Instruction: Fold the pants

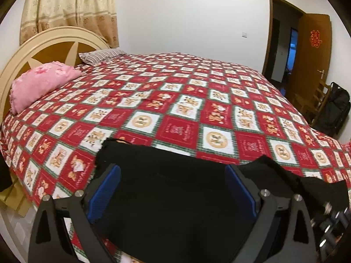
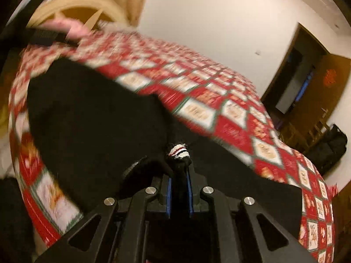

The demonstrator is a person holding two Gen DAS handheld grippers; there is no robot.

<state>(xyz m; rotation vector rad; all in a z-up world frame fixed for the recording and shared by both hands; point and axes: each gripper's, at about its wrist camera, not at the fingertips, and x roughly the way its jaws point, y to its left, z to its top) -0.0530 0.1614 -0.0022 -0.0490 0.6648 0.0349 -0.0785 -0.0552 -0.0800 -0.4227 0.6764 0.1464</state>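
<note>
The black pants (image 1: pixel 166 197) lie on the near edge of a bed with a red patchwork cover (image 1: pixel 175 100). My left gripper (image 1: pixel 173 175) is open, its blue pads (image 1: pixel 109 188) wide apart, just above the black cloth. In the blurred, tilted right wrist view, my right gripper (image 2: pixel 178 175) is shut on a bunched fold of the pants (image 2: pixel 94 109), with a white striped tag (image 2: pixel 178 150) sticking out above its fingertips. The cloth spreads left and right from that grip over the bed cover (image 2: pixel 230 118).
A pink pillow (image 1: pixel 41 83) and a striped pillow (image 1: pixel 101 55) lie by the headboard (image 1: pixel 43 43). A curtain (image 1: pixel 70 6) hangs behind. An open wooden door (image 1: pixel 307 54), a chair (image 1: pixel 316 100) and a black bag (image 1: pixel 337 109) stand at right.
</note>
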